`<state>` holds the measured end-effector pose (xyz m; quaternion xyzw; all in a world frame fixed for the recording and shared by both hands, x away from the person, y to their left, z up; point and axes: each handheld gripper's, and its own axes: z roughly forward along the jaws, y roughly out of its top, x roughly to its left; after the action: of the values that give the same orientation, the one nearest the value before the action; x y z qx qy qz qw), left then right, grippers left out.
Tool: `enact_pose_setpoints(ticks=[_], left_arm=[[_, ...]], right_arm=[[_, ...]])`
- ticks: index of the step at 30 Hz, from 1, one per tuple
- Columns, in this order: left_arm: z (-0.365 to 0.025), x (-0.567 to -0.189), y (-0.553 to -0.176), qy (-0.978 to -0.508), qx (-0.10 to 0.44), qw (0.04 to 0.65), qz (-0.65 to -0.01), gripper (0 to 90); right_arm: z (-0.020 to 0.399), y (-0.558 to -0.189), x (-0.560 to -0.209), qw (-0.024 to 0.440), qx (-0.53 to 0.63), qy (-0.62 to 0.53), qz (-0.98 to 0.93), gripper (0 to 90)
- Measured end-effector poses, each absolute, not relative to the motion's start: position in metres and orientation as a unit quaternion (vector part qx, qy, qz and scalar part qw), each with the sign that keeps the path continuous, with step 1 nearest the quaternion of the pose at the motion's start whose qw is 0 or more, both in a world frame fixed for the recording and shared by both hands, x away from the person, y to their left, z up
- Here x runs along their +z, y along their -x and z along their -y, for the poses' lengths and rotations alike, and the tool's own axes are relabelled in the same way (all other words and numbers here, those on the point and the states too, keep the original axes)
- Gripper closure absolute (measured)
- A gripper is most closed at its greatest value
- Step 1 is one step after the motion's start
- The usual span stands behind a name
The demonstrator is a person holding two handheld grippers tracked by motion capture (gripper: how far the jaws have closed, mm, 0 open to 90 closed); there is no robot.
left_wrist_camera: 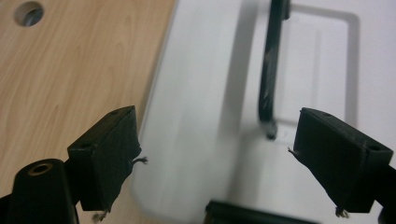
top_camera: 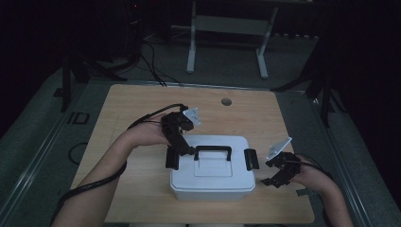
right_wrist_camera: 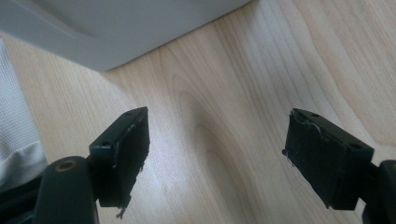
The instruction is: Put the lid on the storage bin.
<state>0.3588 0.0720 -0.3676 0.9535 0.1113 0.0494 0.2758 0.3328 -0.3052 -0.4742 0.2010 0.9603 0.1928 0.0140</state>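
High view: white lidded box (top_camera: 213, 172), black handle, side latches; both jaws wide, empty.

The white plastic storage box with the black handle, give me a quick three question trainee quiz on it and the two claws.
1. True or false: the left claw is clamped on the black carry handle of the white plastic storage box.
2. Which claw hovers over the box lid? A left, B right, C both.
3. Fill in: the right claw is held over the light wooden ______, beside the box.

Key
1. False: its jaws stand open, with the handle's end between them, untouched.
2. A.
3. Tabletop.
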Motion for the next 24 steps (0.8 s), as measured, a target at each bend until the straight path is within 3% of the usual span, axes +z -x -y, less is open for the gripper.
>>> enact_pose_setpoints(ticks=[24], left_arm=[[-0.169,-0.401,-0.348,-0.918,0.058,0.341,-0.197,14.6]], right_arm=[[0.314,-0.333,-0.482,0.039,0.228,-0.223,-0.947,21.5]])
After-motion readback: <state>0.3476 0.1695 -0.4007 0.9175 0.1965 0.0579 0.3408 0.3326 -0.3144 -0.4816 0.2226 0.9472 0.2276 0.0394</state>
